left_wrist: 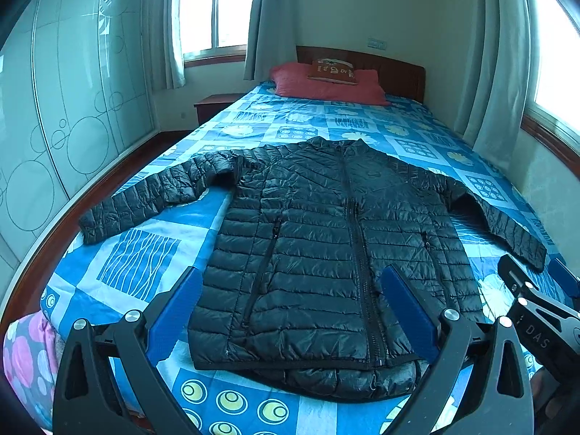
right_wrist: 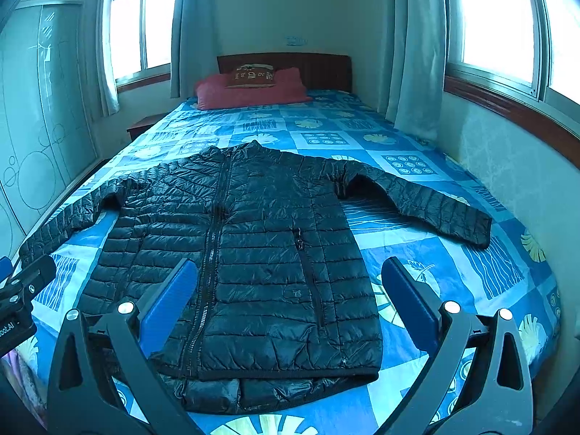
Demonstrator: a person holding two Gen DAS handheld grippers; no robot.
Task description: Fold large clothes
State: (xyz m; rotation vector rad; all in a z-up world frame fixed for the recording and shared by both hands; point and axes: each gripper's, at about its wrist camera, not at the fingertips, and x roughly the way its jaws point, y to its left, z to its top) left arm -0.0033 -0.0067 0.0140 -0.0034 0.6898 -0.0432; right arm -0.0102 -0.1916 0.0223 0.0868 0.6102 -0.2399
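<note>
The black puffer jacket [left_wrist: 326, 253] lay flat on the bed [left_wrist: 145, 253], both sleeves out, nothing folded yet, while my left gripper [left_wrist: 290, 311] and right gripper [right_wrist: 290, 308] hovered with fingers spread, empty.

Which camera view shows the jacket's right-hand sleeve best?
The right wrist view: the sleeve lies whole and unblocked, cuff included, on the bedspread. In the left wrist view the sleeve runs toward the edge, squeezed, its cuff beside the other gripper.
</note>
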